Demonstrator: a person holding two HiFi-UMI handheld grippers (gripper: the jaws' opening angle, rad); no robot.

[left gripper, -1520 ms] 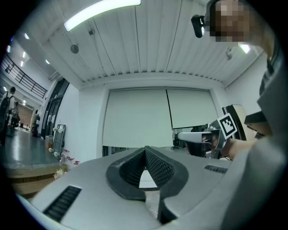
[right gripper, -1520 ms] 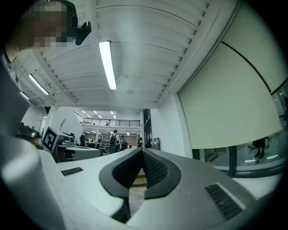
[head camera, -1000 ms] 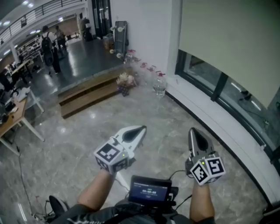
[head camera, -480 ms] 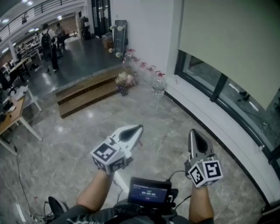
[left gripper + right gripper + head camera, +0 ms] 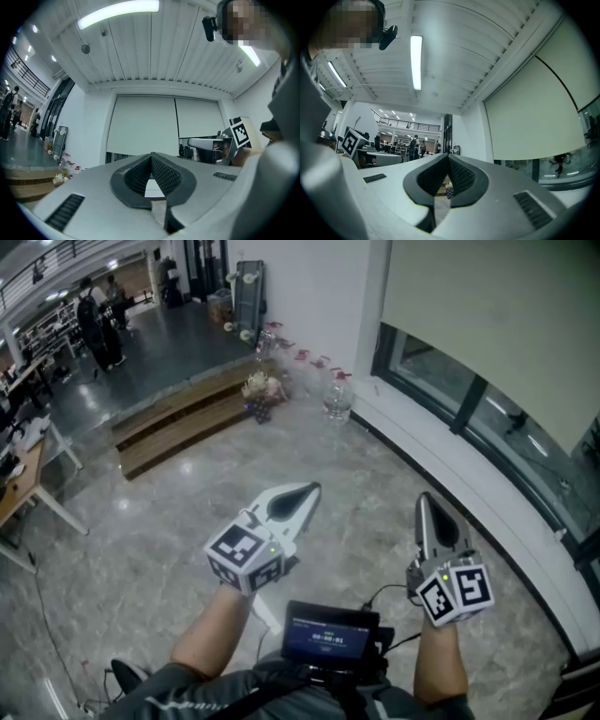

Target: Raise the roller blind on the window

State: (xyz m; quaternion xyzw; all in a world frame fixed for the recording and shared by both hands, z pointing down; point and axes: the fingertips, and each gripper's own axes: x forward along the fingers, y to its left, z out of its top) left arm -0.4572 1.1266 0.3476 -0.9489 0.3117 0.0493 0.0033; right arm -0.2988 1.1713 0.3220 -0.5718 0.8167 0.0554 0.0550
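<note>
Flat, matte, off-white roller blind (image 5: 487, 324) at upper right of head view, drawn down over the top of the dark-framed window (image 5: 441, 395), with a strip of glass bare under its straight bottom edge; well apart from both claws. Seen as two plain panels side by side (image 5: 143, 124) in left gripper view, and as a broad smooth sheet (image 5: 534, 112) in right gripper view. Left gripper (image 5: 302, 493) clenched: grey plastic shells tapering to a point, black cross-ribbed pads meeting at the tips, nothing between. Right gripper (image 5: 427, 504) clenched too, same wedge shape, ribbed pads together, empty. Boxy marker cube (image 5: 246, 559) on the left one, another (image 5: 455, 593) on the right. Below: glossy grey marbled floor (image 5: 187, 512), curved white sill (image 5: 469, 484), slatted wooden steps (image 5: 178, 423), clear plastic water bottle (image 5: 338, 399) near the wall. Small dark screen (image 5: 328, 638) at the chest.
</note>
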